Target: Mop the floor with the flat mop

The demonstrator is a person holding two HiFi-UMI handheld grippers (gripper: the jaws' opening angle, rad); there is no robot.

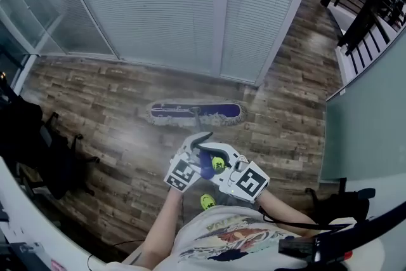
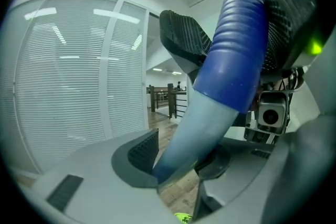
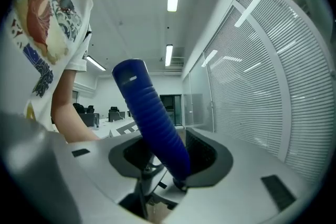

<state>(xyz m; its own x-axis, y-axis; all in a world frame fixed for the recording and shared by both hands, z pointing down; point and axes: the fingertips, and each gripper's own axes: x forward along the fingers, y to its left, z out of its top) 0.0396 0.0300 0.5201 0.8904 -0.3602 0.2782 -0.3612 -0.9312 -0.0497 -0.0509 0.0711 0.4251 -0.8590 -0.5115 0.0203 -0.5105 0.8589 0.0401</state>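
Observation:
The flat mop head [image 1: 195,113], blue with a pale fringe, lies on the wooden floor [image 1: 108,111] just before the white blinds. Its handle runs back to my two grippers, held close together in front of my body. The left gripper [image 1: 198,144] holds the pale shaft [image 2: 199,128] just below the blue ribbed grip [image 2: 236,44]; the shaft fills the space between its jaws [image 2: 178,160]. The right gripper [image 1: 222,165] is higher on the blue grip [image 3: 155,118]. There the grip leans on one pad [image 3: 203,152], with a gap to the other, between jaws [image 3: 168,157] that are open.
White blinds [image 1: 190,3] and a glass partition close the far side. Black office chairs and bags [image 1: 38,149] stand at the left. A black railing [image 1: 361,16] lies at the upper right and a black bag [image 1: 336,203] by the grey wall. My green shoe [image 1: 207,201] is under the grippers.

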